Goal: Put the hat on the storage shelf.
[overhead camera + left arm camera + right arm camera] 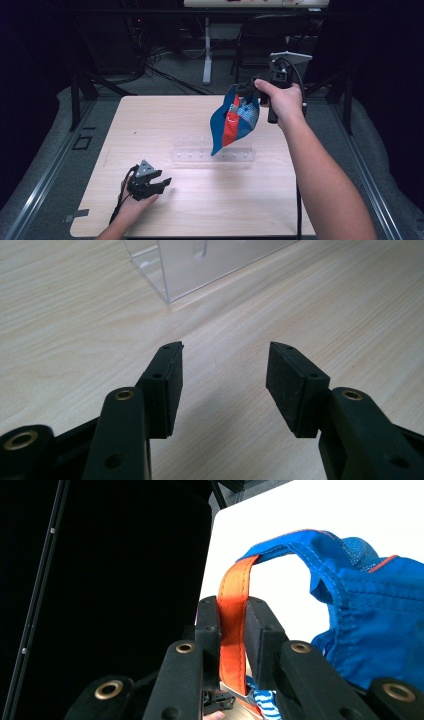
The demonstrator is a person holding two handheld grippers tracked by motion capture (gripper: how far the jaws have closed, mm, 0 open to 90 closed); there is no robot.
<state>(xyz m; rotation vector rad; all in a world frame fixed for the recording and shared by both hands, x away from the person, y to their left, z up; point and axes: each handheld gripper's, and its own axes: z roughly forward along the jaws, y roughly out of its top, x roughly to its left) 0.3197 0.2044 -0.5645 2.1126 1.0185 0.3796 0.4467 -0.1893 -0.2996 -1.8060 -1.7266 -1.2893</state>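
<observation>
- Light wooden counter (200,210): carries a clear plastic rack (212,155) at centre; contents indiscernible.
- Blue fabric bag with orange strap (233,120): hangs above the rack.
- Right tongs (232,630): clamped on the strap.
- Left tongs (224,385): apart, low over the counter, near the rack.

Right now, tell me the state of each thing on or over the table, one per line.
Left gripper: open, empty, low over the table.
Right gripper: shut on the orange strap, raised.
Blue bag: hanging in the air from its strap.
Clear plastic stand: resting on the table.
</observation>
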